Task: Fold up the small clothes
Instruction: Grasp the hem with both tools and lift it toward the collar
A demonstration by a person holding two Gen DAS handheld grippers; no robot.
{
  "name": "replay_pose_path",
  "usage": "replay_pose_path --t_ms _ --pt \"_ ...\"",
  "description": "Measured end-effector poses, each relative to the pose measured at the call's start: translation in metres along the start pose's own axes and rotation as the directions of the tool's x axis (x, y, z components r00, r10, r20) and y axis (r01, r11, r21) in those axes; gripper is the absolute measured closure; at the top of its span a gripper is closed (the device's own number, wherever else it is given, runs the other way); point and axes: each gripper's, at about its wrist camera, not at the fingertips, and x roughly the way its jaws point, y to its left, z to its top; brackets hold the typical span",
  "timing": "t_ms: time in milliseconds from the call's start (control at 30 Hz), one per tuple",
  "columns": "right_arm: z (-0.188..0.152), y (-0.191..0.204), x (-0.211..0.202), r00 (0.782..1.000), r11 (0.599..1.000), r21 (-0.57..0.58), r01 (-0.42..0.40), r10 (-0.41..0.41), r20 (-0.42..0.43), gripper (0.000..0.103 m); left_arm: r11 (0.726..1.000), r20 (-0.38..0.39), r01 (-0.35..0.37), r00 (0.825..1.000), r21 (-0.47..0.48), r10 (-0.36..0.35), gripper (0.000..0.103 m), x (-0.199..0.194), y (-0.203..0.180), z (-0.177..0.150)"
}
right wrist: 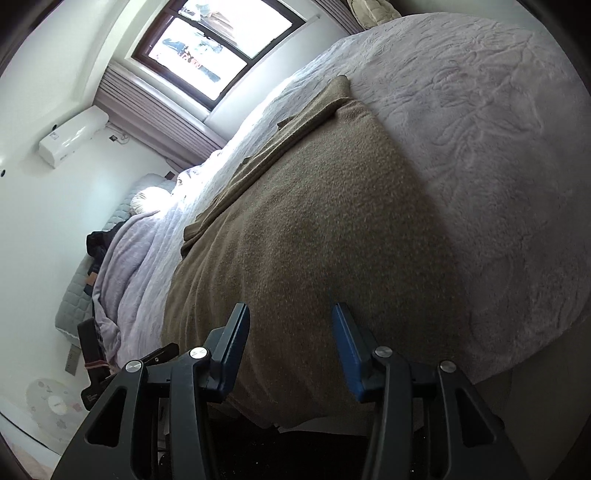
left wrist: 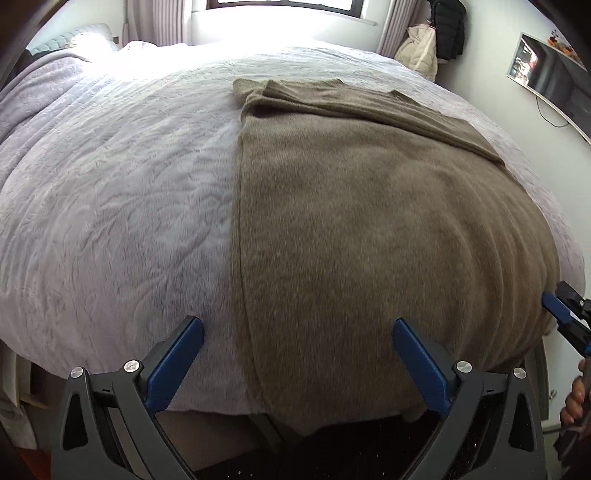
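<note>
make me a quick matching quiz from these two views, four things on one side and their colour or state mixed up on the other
Things:
1. sweater
2. bed cover
3. left gripper
4. jacket on the wall

Colour or state:
A. black, hanging
B. jaws wide open, nothing between the pads
C. brown, lying flat with a sleeve folded across
D. pale lilac, textured

Pairs: 1-C, 2-D, 3-B, 4-A

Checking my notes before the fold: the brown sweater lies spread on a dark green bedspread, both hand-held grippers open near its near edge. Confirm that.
Only the colour is wrong: the bedspread is pale lilac-white, as the left wrist view shows. The brown sweater does lie spread on it, with the left hand-held gripper and right hand-held gripper open near its near edge.
</note>
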Motion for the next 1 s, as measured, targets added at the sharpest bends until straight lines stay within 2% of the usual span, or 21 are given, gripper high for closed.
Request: replay_pose_path --t_ms 267,533,667,767,867,933,1000 --pt "0.003 -0.01 -0.016 0.999 1.0 -0.005 0.024 -0.024 0.02 0.053 1.0 -0.04 0.016 0.999 0.008 -0.015 0.0 0.0 0.011 -0.021" --pt "0.015 -0.026 -0.04 0.991 0.995 -0.005 0.096 -0.095 0.09 0.052 0.999 -0.041 0.038 0.998 0.033 -0.036 0.0 0.004 0.011 -0.028" --pt "0.02 -0.04 -0.048 0.987 0.992 0.018 0.127 -0.128 0.096 0.049 0.995 -0.043 0.101 0.994 0.02 -0.1 0.0 0.001 0.014 -0.032" --pt "0.016 -0.051 -0.044 0.99 0.991 0.041 0.127 -0.129 0.052 0.049 0.991 -0.067 0.132 0.989 0.037 -0.129 0.0 0.004 0.012 -0.036" --pt "0.007 -0.06 -0.037 0.993 0.992 0.041 0.115 -0.116 0.001 0.049 0.984 -0.122 0.172 0.979 0.053 -0.165 0.0 0.013 0.009 -0.041" --pt "0.002 -0.061 -0.032 0.994 0.994 0.023 0.106 -0.105 -0.033 0.049 0.972 -0.176 0.229 0.96 0.051 -0.217 0.0 0.021 0.008 -0.046" --pt "-0.002 -0.064 -0.028 0.994 0.996 0.008 0.088 -0.088 -0.06 0.049 0.965 -0.218 0.253 0.947 0.061 -0.235 0.0 0.03 0.006 -0.052"
